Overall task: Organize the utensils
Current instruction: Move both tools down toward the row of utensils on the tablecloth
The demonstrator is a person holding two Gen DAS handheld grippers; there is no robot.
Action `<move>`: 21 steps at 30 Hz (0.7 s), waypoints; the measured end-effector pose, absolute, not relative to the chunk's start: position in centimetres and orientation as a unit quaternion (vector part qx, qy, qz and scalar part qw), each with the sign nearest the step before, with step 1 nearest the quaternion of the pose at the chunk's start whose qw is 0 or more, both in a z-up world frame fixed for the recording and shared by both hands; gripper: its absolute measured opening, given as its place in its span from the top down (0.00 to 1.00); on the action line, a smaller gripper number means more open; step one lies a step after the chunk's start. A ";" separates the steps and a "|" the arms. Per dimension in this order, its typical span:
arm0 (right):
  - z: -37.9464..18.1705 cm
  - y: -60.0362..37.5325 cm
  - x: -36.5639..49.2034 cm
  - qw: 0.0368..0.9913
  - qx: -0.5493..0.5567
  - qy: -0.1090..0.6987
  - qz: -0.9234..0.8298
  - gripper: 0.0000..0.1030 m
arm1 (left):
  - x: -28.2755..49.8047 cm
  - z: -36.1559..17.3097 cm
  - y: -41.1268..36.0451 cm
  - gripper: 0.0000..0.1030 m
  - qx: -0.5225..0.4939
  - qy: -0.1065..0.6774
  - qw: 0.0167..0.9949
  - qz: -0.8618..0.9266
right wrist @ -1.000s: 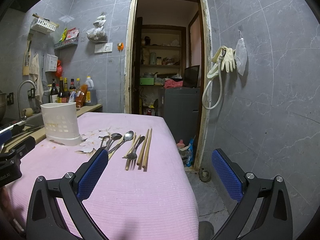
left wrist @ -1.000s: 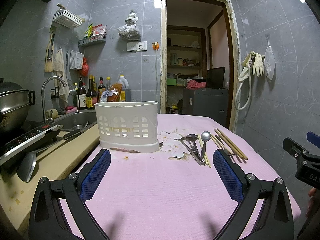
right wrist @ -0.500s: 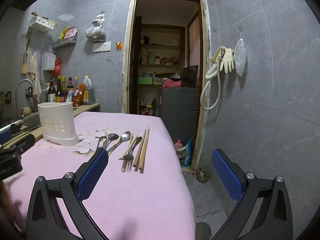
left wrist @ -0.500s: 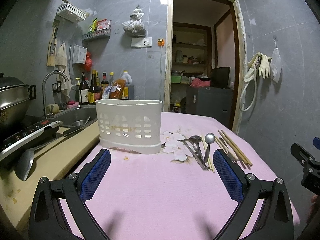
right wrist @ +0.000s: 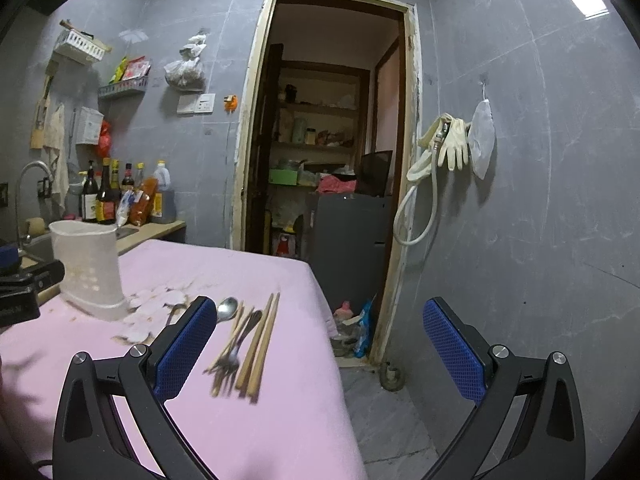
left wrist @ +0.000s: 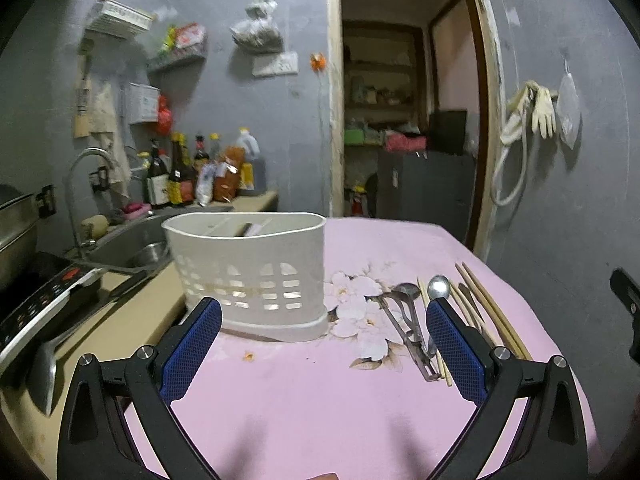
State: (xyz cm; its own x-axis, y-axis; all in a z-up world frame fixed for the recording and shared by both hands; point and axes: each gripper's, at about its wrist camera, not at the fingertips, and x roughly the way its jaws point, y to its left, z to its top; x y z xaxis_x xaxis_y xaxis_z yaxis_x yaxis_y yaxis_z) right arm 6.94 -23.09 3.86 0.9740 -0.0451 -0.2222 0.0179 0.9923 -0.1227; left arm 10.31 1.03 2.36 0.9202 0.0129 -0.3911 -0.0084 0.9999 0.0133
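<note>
Utensils (left wrist: 436, 316) lie loose in a row just right of the white caddy (left wrist: 248, 272) on the pink cloth (left wrist: 320, 408), so I hold my left gripper (left wrist: 322, 344) and right gripper (right wrist: 320, 346) spread, empty, presumably to pick.

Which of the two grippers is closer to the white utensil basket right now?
Left. The left gripper hovers just before the white basket; the right gripper is off beyond the spoons and chopsticks.

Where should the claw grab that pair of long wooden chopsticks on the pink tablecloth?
Take the pair of long wooden chopsticks mid-length from above, jaws straddling both. They lie flat, side by side, outermost in the row, with bare pink tablecloth beside them.
</note>
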 end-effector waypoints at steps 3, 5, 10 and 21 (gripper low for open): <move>4.3 -23.6 9.1 0.990 -0.073 0.121 -0.019 0.00 | 12.0 2.5 0.9 0.03 0.011 0.217 0.976 -0.008; 4.4 -24.0 10.3 0.989 -0.074 0.130 -0.015 0.00 | 13.0 2.3 0.4 0.03 0.011 0.233 0.972 -0.019; 4.2 -25.1 14.0 0.981 -0.065 0.180 0.010 0.00 | 15.6 1.6 -0.9 0.03 0.021 0.269 0.962 -0.038; 2.4 -25.7 19.9 0.960 -0.058 0.265 0.071 0.13 | 21.3 -0.9 -3.3 0.16 0.035 0.354 0.931 -0.080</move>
